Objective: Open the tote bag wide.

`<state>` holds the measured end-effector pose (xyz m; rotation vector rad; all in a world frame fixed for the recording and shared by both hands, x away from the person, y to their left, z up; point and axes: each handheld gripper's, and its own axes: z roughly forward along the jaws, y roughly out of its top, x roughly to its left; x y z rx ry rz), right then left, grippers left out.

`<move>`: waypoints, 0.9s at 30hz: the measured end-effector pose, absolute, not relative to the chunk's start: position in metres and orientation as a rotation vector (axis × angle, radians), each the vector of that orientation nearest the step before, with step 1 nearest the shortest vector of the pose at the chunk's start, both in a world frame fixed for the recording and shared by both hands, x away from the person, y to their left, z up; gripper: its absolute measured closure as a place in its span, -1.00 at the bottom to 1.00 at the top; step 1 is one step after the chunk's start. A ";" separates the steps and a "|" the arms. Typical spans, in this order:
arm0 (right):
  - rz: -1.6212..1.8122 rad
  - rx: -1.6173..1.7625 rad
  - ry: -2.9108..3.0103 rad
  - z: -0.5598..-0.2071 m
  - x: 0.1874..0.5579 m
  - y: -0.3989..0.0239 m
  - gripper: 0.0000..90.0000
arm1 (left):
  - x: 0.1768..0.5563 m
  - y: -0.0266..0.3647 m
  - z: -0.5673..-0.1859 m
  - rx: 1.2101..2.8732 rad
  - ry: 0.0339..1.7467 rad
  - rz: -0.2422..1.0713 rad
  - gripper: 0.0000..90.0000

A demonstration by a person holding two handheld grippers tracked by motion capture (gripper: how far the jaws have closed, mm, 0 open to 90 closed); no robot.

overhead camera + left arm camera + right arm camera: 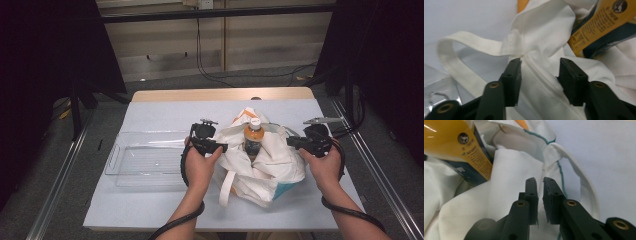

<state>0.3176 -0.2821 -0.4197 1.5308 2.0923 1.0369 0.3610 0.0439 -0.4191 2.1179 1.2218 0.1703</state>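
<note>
With the orange bottle point(254, 136) upright in the white tote bag point(272, 165) mid-worktop, the left gripper point(540, 72) straddled its rim half-open, the right gripper point(540, 191) nearly shut—seemingly gripping nothing—unloading into the clear tray point(131, 165) remained.

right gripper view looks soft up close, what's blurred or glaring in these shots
Right gripper view: the jaw bases at the bottom are out of focus, and a bright glare streak sits on the bottle. Left gripper view: the jaws' lower ends blur, the white bag stays sharp. High view: the table is evenly lit, the surroundings dark.
</note>
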 end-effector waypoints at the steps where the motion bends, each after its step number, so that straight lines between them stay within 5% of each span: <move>1: 1.049 1.530 2.094 -0.420 0.316 -0.281 0.84 | 0.361 0.042 -0.421 2.124 1.224 0.183 0.23; 12: 1.092 1.506 2.156 -0.427 0.308 -0.276 1.00 | 0.362 0.041 -0.440 2.166 1.220 0.138 0.71; 27: 1.043 1.533 2.186 -0.455 0.305 -0.278 1.00 | 0.362 0.041 -0.447 2.187 1.250 0.175 0.86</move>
